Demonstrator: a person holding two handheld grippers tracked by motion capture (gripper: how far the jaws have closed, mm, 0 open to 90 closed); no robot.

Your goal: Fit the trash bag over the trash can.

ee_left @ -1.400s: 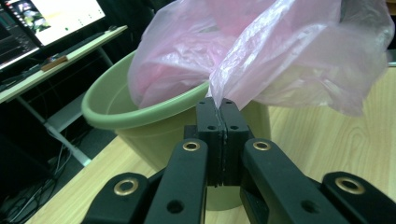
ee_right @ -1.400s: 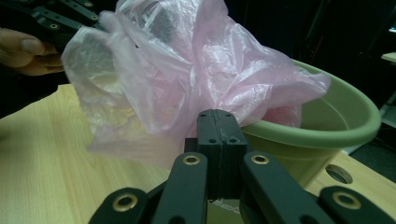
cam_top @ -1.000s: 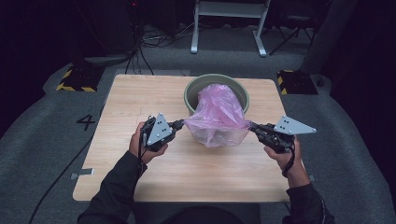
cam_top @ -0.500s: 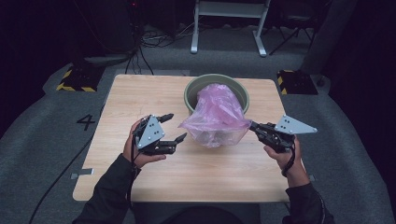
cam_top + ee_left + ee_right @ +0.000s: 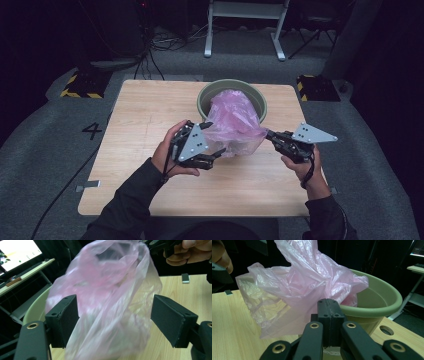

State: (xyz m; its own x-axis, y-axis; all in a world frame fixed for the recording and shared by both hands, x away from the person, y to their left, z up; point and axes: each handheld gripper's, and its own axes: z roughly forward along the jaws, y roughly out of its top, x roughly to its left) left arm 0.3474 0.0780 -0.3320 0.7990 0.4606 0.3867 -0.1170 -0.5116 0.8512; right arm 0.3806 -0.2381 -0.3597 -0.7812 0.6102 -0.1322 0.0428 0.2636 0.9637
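The left gripper (image 5: 212, 141) has just let go of the pink plastic bag (image 5: 234, 122): a second ago its jaws were pinched on the bag's edge, and now they have been opening and stand wide, with the film loose between the pads (image 5: 65, 315) but not pressed by them. The hand has pulled a little off the bag toward 8 o'clock and come back close. The right gripper (image 5: 270, 135) is clamped on the bag's edge at 3 o'clock, its jaws fully together on the film. The bag sits half over the green bowl (image 5: 207, 97) at the table's (image 5: 140, 115) 12 o'clock side, draping toward the person. I judge the left side needs a fresh grip before the bag can be spread over the bowl's rim
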